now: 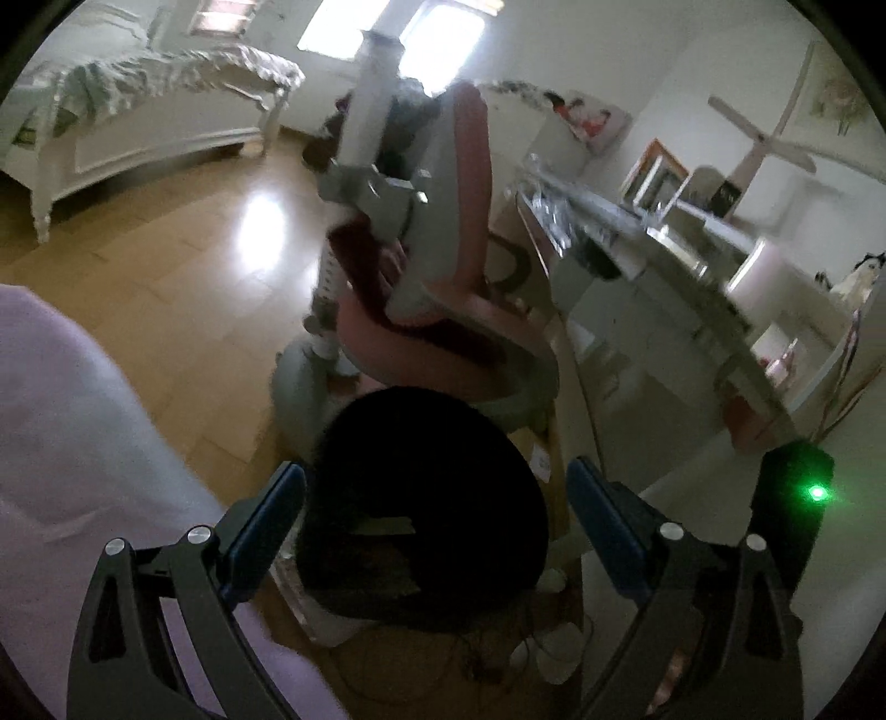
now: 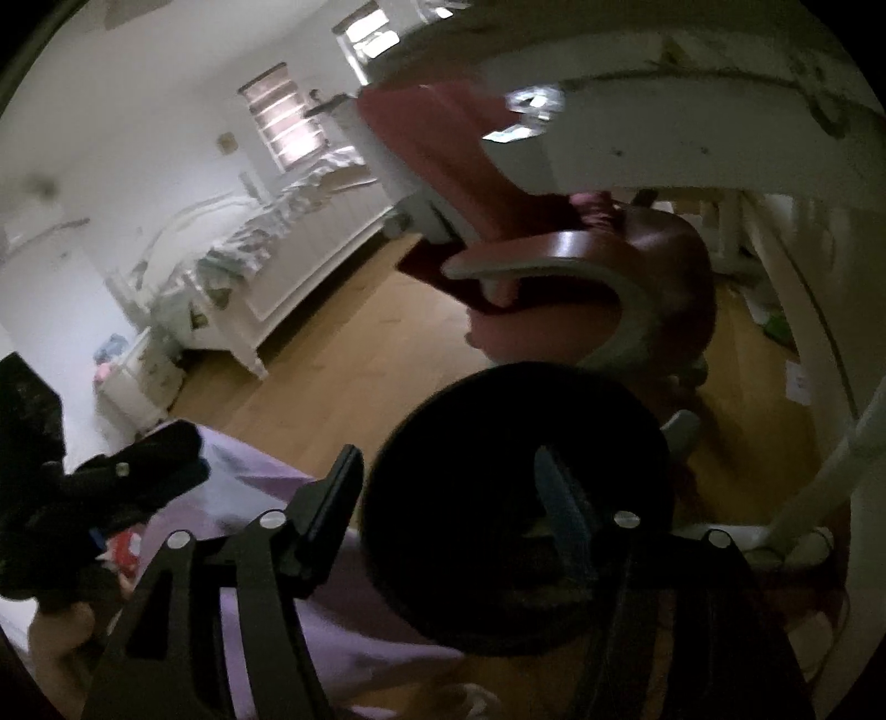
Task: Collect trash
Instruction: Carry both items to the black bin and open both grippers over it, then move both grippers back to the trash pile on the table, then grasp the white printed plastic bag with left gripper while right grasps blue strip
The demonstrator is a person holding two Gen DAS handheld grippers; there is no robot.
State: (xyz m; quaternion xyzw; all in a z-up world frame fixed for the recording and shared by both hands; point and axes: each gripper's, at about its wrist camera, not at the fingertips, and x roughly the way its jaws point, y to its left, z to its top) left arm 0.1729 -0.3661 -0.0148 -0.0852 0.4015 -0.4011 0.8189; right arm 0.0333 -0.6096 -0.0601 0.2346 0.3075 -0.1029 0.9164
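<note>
L gripper point(image 1: 434, 515) jaws wide, empty; black bin point(image 1: 426, 498) mouth up between. R gripper point(image 2: 451, 498) jaws wide, straddling rim.

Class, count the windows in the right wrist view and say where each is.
2. The pinkish-blind window sits above the bed; the second window is further right, near the top edge. Others may be hidden.

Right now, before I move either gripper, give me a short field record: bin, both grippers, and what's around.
bin: black round trash bin, on the wood floor, opening dark, contents unclear
left gripper: open, fingers either side of the bin, holding nothing
right gripper: open, one finger over the bin's mouth, holding nothing
behind bin: pink chair
right of chair: white desk
far side: white bed
image quality: blurred
</note>
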